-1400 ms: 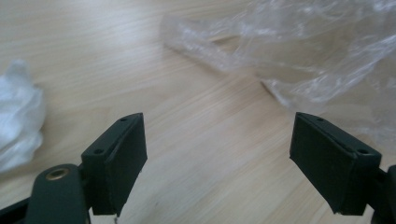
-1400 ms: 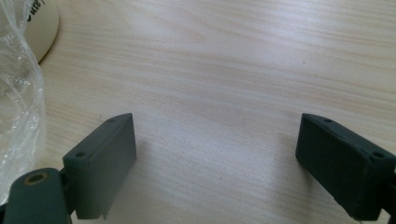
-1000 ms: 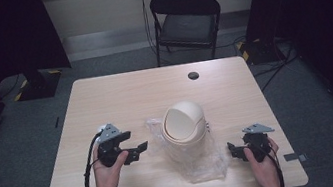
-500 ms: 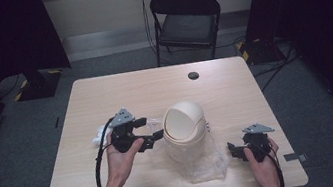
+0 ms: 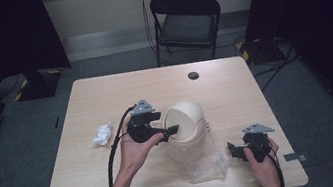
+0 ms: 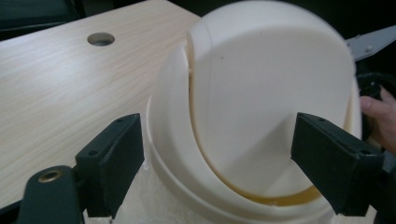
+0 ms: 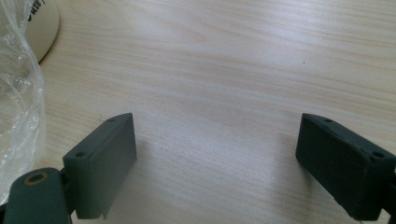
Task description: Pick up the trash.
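Note:
A cream domed bin with a swing lid (image 5: pixel 186 120) stands at mid-table on a clear plastic bag (image 5: pixel 207 162). My left gripper (image 5: pixel 172 131) is at the bin's left side, pointing right at it. In the left gripper view the dome (image 6: pixel 261 93) looms just ahead of the left gripper (image 6: pixel 215 158). Its jaws have just been opening and stand wide, with nothing pressed between them. My right gripper (image 5: pixel 233 151) rests near the front right edge. In its own view the right gripper (image 7: pixel 217 158) is open over bare wood, the bag (image 7: pixel 18 93) at the left.
A crumpled white tissue (image 5: pixel 102 134) lies on the table (image 5: pixel 104 98) left of my left hand. A dark round hole (image 5: pixel 193 75) sits near the table's far edge. A black folding chair (image 5: pixel 186 17) stands beyond it.
My left gripper has travelled right and slightly up, from the table's left part to the bin's side. The tissue now lies uncovered where it was. The right gripper has stayed still.

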### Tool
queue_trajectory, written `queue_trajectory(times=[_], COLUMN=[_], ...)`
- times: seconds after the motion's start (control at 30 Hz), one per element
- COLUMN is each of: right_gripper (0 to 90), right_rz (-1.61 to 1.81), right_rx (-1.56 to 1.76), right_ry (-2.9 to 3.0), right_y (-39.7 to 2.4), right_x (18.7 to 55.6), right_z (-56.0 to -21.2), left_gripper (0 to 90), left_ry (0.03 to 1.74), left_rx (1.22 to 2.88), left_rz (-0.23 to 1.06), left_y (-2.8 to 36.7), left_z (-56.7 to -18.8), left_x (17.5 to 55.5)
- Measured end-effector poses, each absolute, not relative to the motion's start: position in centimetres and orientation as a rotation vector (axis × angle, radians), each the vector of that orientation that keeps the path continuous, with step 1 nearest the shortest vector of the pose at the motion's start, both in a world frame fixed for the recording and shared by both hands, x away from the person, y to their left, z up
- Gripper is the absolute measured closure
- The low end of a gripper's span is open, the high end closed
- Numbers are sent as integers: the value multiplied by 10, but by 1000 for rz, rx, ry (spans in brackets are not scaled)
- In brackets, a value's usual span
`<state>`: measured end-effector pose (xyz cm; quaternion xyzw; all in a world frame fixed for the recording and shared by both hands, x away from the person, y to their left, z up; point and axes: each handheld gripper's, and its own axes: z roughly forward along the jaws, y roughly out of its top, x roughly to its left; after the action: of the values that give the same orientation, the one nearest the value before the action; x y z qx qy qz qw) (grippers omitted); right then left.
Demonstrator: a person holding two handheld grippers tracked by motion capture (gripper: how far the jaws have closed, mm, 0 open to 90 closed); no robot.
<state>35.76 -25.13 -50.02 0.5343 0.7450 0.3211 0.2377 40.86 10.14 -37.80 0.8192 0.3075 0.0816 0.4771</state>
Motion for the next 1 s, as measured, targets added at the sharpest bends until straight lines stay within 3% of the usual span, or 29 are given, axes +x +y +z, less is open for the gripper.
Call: queue_trajectory(times=[0.7,1.0], right_gripper=[114,114], right_rz=[880,880], right_rx=[1465,1465], right_ry=[2041,2041], right_y=[-251,-251], right_x=[358,358], right_z=[-500,-500], left_gripper=[175,201], left_ry=[823,824], left_rx=[2109,2056], left_rz=[250,234], left_y=[87,99], left_z=[-393,-390], left_x=[430,427])
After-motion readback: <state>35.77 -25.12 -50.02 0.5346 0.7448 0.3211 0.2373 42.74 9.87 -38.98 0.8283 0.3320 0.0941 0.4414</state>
